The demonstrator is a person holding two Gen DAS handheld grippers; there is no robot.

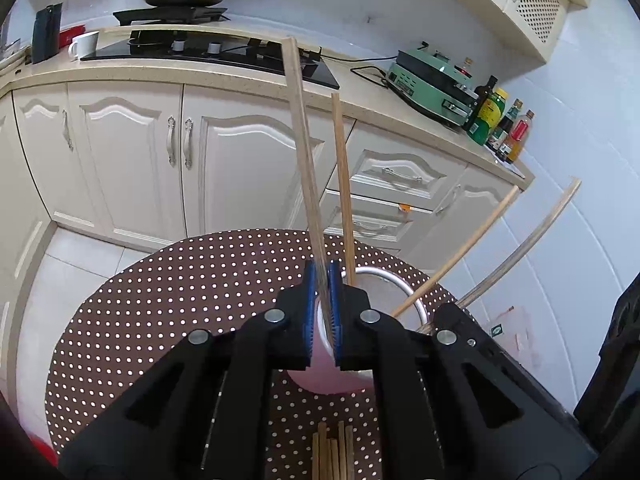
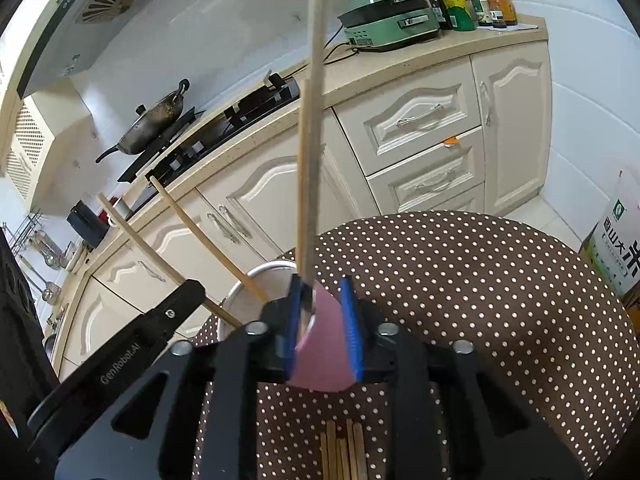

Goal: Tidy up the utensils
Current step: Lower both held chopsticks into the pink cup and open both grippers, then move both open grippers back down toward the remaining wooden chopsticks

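Two fisheye wrist views, each looking forward and down along its own black fingers, close above a round brown white-dotted counter [image 1: 168,300]. Both share the pink cup [image 1: 320,380], with cream kitchen cabinets [image 2: 432,120] toward 12 o'clock.

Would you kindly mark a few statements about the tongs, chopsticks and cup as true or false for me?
1. The left tongs are shut on a chopstick. True.
2. The right tongs are clamped tight on a spoon. False: their jaws stand apart, with another chopstick beside one pad.
3. The cup under the tongs is green. False: it is pink.
4. Loose chopsticks lie on the dotted tablecloth. True.
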